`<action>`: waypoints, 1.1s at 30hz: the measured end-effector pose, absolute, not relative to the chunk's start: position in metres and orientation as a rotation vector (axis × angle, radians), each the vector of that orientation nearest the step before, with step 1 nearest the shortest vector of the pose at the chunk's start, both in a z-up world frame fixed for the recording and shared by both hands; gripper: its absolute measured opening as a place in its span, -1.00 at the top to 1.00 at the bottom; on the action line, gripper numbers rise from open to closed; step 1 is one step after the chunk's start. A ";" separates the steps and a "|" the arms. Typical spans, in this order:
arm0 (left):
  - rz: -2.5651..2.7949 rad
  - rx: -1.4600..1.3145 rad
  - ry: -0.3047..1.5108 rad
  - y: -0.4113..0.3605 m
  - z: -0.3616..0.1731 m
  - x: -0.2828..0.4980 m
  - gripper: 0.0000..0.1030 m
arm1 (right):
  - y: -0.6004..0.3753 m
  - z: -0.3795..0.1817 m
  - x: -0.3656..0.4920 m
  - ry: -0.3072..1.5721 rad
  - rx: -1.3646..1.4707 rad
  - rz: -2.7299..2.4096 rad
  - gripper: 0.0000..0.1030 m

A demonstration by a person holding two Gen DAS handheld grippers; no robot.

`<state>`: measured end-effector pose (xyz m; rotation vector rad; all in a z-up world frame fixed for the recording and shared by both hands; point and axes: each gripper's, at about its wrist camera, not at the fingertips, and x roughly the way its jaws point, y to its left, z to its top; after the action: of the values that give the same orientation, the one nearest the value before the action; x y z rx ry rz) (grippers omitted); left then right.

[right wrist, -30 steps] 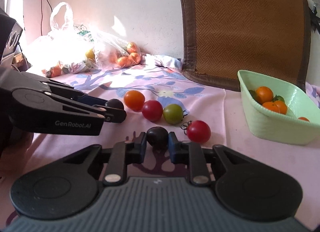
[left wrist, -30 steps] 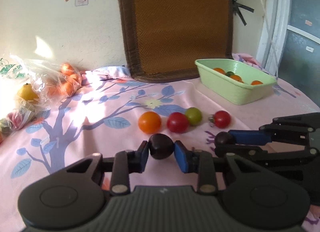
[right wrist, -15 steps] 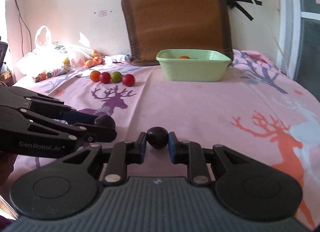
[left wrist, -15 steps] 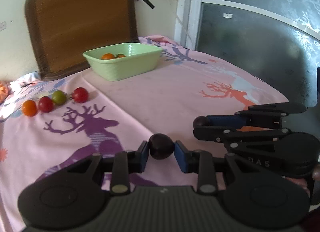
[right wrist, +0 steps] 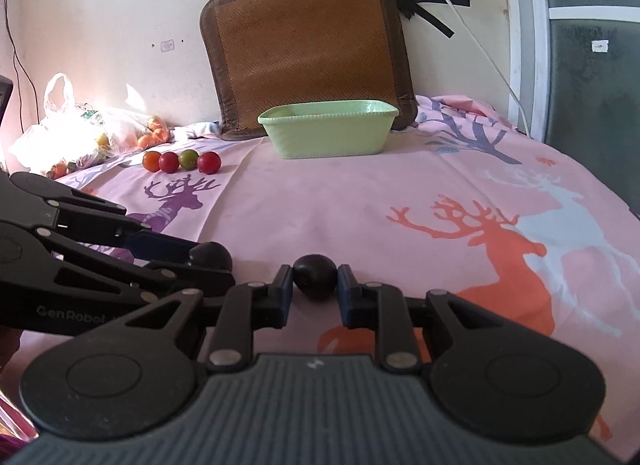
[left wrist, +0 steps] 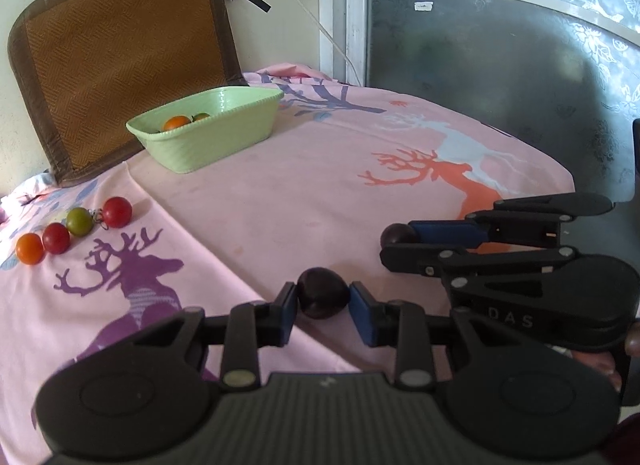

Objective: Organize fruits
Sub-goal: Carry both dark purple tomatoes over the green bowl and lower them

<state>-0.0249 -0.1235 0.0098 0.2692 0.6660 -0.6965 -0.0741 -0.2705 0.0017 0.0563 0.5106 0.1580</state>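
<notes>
Fruit sits in both tools: the left tool (left wrist: 323, 302) pinches a dark tomato (left wrist: 322, 293) across its middle, and the right tool (right wrist: 314, 285) pinches a second dark tomato (right wrist: 314, 276) the same way, both above the pink cloth (right wrist: 400, 205), well apart from the green basket (right wrist: 328, 133). These look light, smooth and soft-skinned (easily bruised), so a gentle hold across the widest part seems safest.
</notes>
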 end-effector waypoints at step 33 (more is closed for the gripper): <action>-0.460 0.025 0.616 -0.114 0.058 0.167 0.21 | -0.297 0.037 0.124 0.428 0.134 0.151 0.34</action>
<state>0.1667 -0.1138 0.0579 0.0251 0.6159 -0.4598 0.1241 -0.2971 0.0374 0.1336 0.4277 0.1513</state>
